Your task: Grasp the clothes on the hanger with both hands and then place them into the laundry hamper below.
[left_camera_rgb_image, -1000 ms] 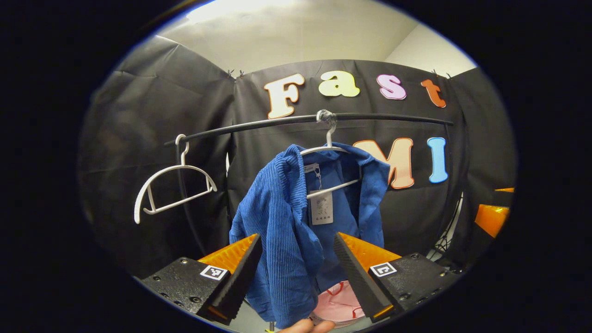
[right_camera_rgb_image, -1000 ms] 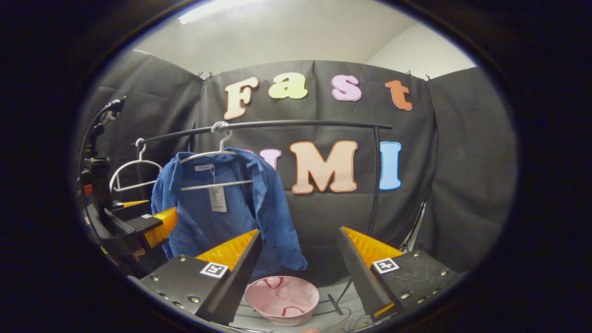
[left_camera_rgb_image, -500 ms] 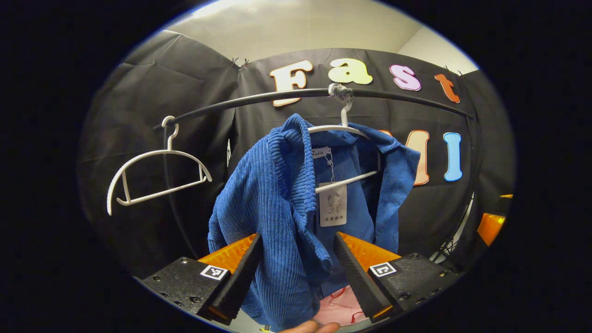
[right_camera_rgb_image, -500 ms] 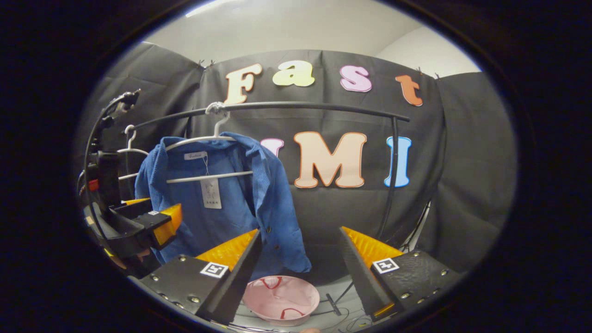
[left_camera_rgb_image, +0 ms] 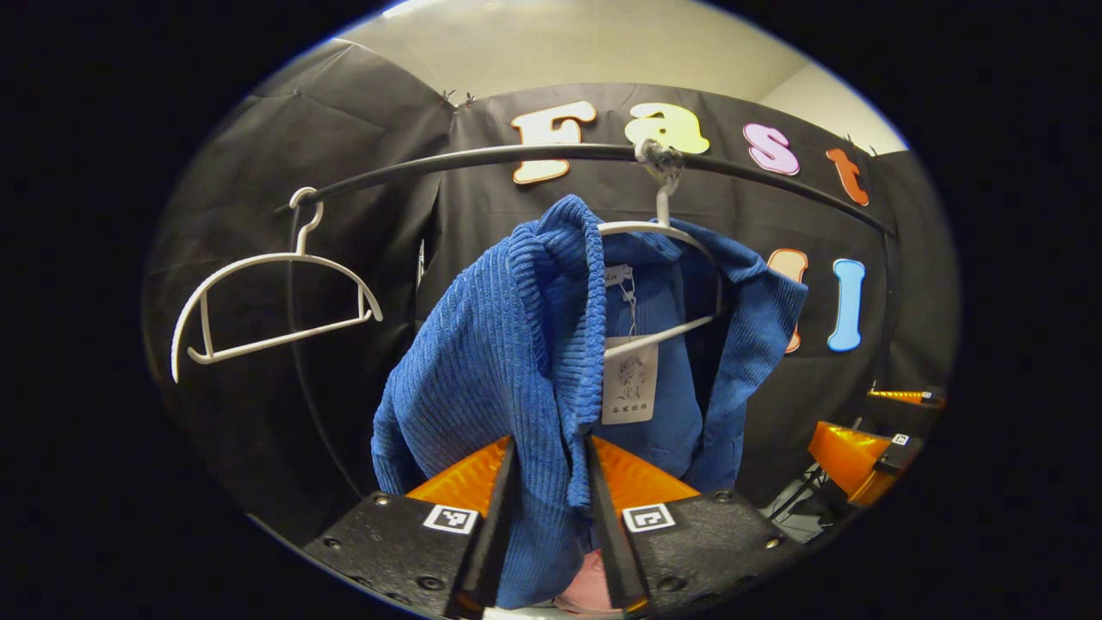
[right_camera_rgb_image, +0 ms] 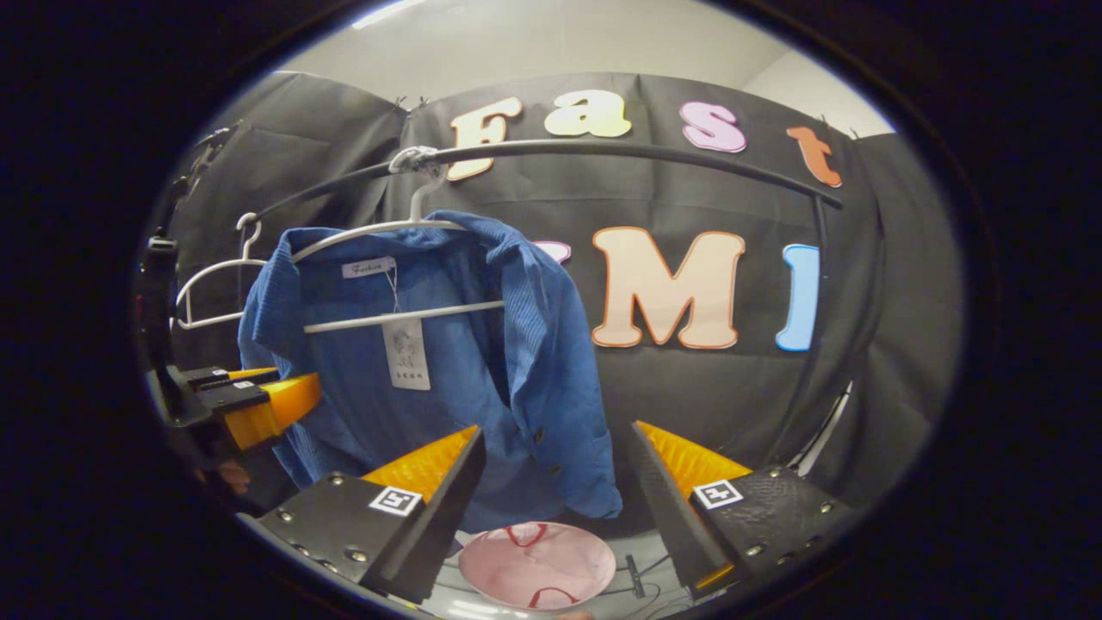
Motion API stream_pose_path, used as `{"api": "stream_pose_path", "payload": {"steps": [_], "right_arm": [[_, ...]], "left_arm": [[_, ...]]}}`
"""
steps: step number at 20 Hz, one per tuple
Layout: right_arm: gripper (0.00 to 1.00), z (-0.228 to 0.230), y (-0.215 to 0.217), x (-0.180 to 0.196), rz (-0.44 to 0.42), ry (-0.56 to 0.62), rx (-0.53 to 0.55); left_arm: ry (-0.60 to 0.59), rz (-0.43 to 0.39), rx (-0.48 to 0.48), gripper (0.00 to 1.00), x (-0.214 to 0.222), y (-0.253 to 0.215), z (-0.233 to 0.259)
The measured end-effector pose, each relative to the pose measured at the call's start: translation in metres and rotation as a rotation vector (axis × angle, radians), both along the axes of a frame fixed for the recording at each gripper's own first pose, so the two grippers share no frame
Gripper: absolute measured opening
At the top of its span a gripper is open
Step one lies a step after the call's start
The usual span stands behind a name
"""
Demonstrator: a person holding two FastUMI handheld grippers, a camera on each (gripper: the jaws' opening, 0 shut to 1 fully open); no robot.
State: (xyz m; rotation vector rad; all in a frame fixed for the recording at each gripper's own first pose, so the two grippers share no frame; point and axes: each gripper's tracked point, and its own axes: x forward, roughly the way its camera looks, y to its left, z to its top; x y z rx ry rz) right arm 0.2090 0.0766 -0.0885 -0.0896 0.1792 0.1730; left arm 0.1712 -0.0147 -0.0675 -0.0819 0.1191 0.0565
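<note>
Your left gripper [left_camera_rgb_image: 548, 508] has its fingers nearly closed on the front edge of the blue jacket [left_camera_rgb_image: 516, 344], which hangs between them on the white hanger [right_camera_rgb_image: 379, 231]; whether both truly press the cloth is hard to judge. Your right gripper [right_camera_rgb_image: 555, 495] stands wide apart, holding nothing, the jacket's hem just left of its fingers. The pink hamper [right_camera_rgb_image: 537, 566] sits below. Pull one-handed and the collar may snag the hanger.
</note>
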Motion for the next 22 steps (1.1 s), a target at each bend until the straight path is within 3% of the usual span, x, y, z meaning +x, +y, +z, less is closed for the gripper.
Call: {"api": "stream_pose_path", "payload": {"steps": [2,3,4,5,6,9,11,12,16,18,19,20,21,22], "right_arm": [[0.94,0.005,0.009,0.016,0.038,-0.011,0.033],[0.99,0.007,0.012,0.026,0.055,-0.019,0.039],[0.99,0.005,0.016,0.036,0.070,-0.021,0.041],[0.99,0.003,0.018,0.047,0.081,-0.014,0.047],[0.94,0.001,0.023,0.057,0.098,-0.010,0.064],[0.99,0.005,0.034,0.090,0.125,-0.004,0.111],[0.94,0.002,0.043,0.116,0.135,0.004,0.129],[0.99,0.002,0.043,0.124,0.132,0.007,0.133],[0.69,0.009,0.052,0.153,0.166,0.002,0.199],[0.76,0.003,0.052,0.164,0.173,0.011,0.194],[0.68,0.003,0.051,0.168,0.174,0.010,0.190],[0.52,0.000,0.055,0.171,0.197,0.019,0.190],[0.42,-0.003,0.059,0.175,0.210,0.022,0.184],[0.31,-0.006,0.051,0.176,0.170,0.008,0.166]], "left_arm": [[0.011,-0.005,0.016,0.27,-0.002,0.002,0.002],[0.016,0.011,0.022,0.19,-0.003,0.008,0.001],[0.028,0.032,0.024,0.16,-0.005,0.014,0.001],[0.039,0.045,0.020,0.07,-0.006,0.016,0.000],[0.050,0.053,0.018,0.07,-0.009,0.017,0.001],[0.047,0.058,0.026,0.06,-0.014,0.015,0.005],[0.045,0.062,0.025,0.05,-0.015,0.016,0.006],[0.048,0.062,0.022,0.05,-0.015,0.016,0.006],[0.056,0.049,0.013,0.04,-0.022,0.017,0.013],[0.058,0.039,0.005,0.04,-0.023,0.017,0.016],[0.053,0.032,0.003,0.04,-0.024,0.017,0.018],[0.046,0.024,-0.001,0.04,-0.026,0.017,0.020],[0.043,0.019,-0.003,0.04,-0.029,0.017,0.022],[0.044,0.018,0.002,0.04,-0.031,0.018,0.024]]}}
